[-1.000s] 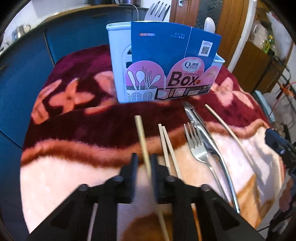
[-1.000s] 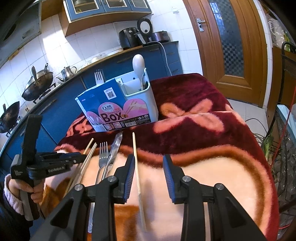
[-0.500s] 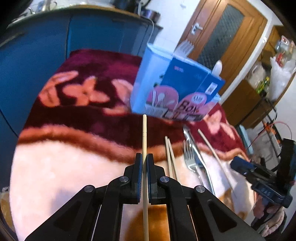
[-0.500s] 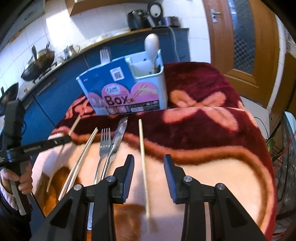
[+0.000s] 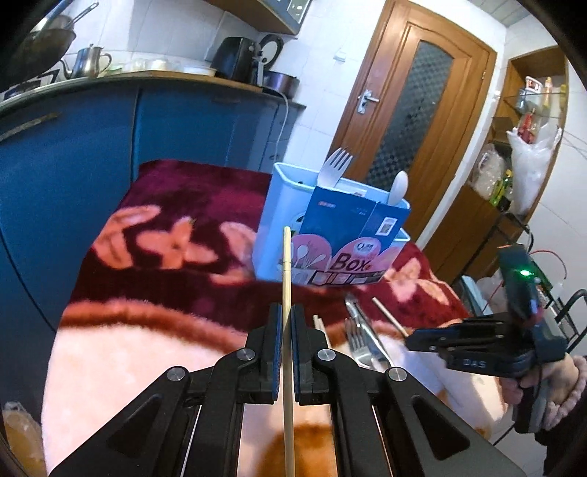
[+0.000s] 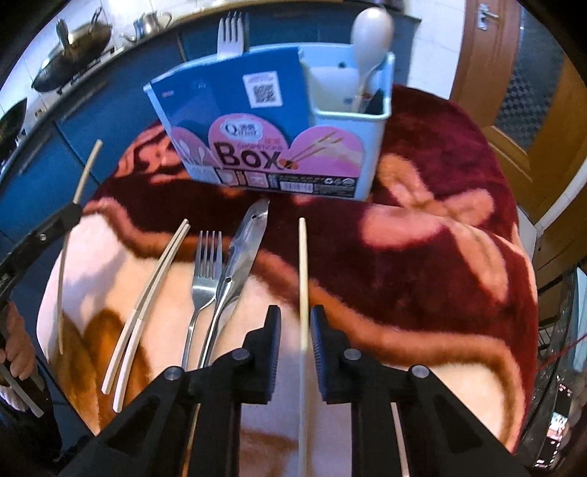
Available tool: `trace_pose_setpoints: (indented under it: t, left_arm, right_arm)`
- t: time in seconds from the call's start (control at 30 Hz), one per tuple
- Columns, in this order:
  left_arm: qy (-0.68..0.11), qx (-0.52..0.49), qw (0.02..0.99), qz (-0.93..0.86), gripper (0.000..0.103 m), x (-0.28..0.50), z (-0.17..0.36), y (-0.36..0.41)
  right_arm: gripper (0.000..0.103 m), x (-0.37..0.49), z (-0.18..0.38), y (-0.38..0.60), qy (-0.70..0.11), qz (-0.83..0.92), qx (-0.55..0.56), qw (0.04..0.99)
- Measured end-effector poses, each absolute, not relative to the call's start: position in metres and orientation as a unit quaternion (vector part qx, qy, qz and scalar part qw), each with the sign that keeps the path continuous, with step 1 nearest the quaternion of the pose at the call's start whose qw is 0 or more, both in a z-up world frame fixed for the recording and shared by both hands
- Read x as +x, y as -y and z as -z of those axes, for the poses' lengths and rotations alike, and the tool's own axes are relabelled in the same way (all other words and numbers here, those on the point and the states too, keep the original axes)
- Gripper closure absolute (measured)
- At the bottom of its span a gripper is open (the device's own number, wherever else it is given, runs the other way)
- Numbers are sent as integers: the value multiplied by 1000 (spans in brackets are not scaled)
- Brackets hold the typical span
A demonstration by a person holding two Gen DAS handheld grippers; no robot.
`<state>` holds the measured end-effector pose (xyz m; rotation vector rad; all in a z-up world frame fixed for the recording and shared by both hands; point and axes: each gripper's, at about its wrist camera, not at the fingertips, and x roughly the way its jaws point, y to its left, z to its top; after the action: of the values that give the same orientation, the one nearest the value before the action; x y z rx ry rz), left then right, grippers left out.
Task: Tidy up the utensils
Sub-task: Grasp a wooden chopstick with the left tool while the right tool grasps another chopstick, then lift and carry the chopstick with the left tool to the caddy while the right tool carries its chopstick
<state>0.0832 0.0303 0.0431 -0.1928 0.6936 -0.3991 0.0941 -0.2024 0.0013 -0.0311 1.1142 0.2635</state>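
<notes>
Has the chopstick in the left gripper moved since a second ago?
Yes. The chopstick, clamped in the left gripper, has lifted off the blanket; its tip now overlaps the utensil box.

I hold one pale wooden chopstick lifted off the blanket, pointing toward the utensil box, a pale blue holder in a blue and pink sleeve, upright, with a white fork and white spoon standing in it. Before the box lie a chopstick pair, a steel fork, a steel knife and a single chopstick.
</notes>
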Motion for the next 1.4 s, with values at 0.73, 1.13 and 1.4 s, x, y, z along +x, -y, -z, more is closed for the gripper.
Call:
trace_pose_setpoints:
  t: [0.73, 1.13, 1.4]
  left_arm:
    - [-330, -129, 909, 220, 99, 92, -51, -25]
    - [-264, -131, 932, 210, 99, 111, -88, -15]
    - [-202, -134, 951, 193, 99, 136, -121, -9]
  right_arm:
    - [97, 81, -33, 218, -449, -127, 16, 884]
    - [97, 58, -74, 239, -287, -133, 97, 944]
    - [97, 54, -80, 248, -235, -126, 106, 958]
